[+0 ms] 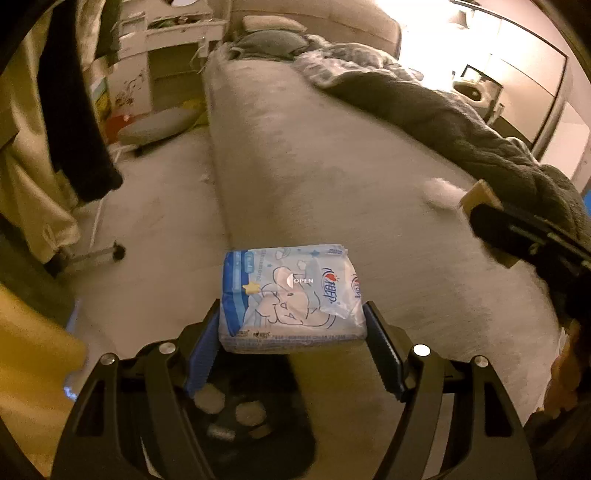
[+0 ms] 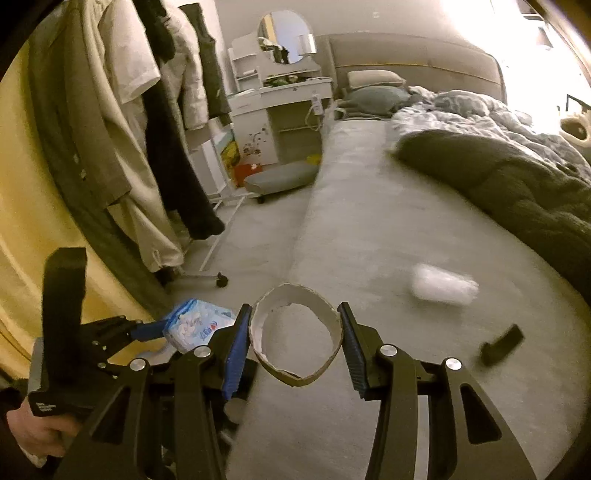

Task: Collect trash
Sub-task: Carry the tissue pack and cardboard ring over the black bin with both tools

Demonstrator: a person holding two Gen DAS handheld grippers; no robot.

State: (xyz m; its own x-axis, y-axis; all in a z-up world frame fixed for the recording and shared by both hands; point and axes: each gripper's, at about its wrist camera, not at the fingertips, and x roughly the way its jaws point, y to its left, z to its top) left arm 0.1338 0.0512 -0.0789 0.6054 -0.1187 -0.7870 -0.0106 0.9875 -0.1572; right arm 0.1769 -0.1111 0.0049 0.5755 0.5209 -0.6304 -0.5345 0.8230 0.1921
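Two bits of trash are already picked up, the left gripper [image 1: 291,325] clamping a tissue pack [image 1: 290,299] and the right gripper [image 2: 293,339] squeezing a cardboard tube [image 2: 295,336] above the bed [image 2: 369,221], but a white wad [image 2: 443,284] and dark object [image 2: 502,343] look uncollected.

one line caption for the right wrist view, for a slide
Right gripper squeezing a cardboard tube above the bed, left gripper beside it holding a tissue pack.

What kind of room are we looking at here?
A bedroom, it seems: a bed with pillows and a rumpled duvet, a vanity with a round mirror, and clothes hanging on a rack.
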